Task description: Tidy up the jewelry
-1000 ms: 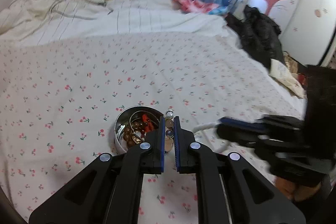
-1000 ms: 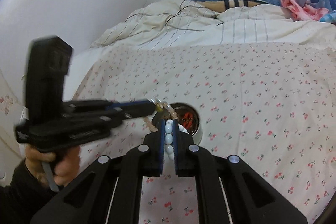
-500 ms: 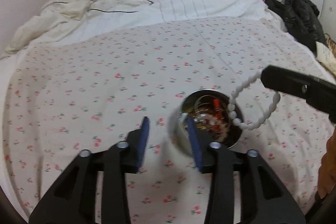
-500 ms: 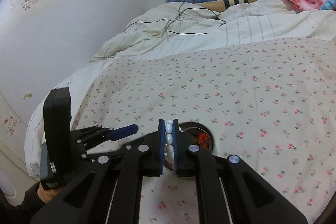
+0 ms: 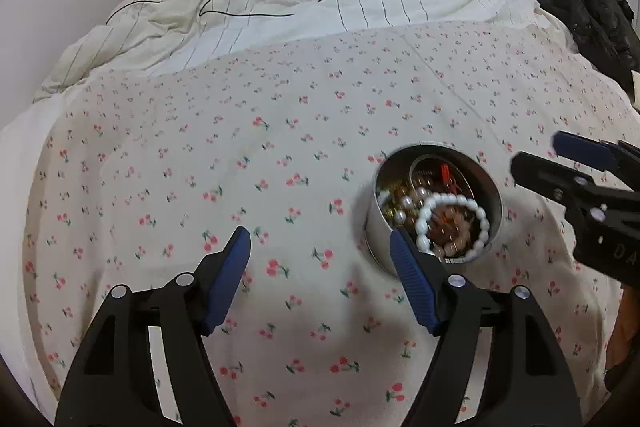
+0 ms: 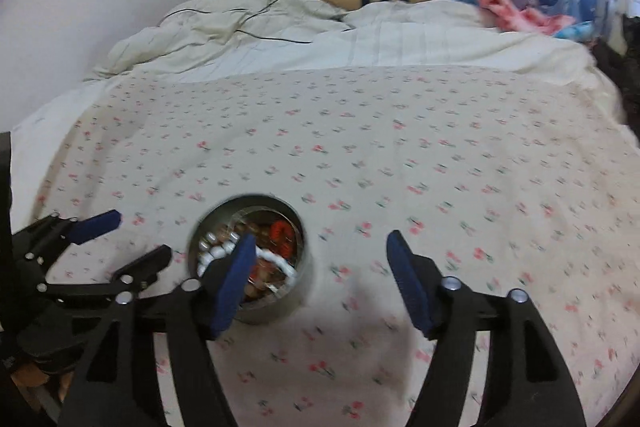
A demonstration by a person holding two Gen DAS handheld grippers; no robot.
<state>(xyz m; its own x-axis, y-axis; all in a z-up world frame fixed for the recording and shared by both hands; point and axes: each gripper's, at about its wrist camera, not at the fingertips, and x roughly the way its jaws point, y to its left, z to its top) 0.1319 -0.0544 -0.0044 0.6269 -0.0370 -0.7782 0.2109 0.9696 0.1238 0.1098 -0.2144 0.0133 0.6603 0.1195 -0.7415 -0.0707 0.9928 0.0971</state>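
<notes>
With white bead bracelet [image 5: 452, 223] deposited in round tin [image 5: 434, 207] on bed [image 5: 240, 147]: left gripper [image 5: 320, 255], right gripper [image 6: 318, 255] opening, empty. No loose jewelry visible outside.

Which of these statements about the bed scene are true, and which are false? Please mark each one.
1. The white bead bracelet lies inside the round metal tin. True.
2. The left tongs are clamped on the bracelet. False: their jaws are opening, with only the cherry-print sheet between them.
3. The tin stands on the cherry-print sheet. True.
4. The tin is empty except for the bracelet. False: pearls, brown beads and a red piece are also in it.
5. The right tongs hold a necklace. False: their jaws are opening and nothing is between them.
</notes>
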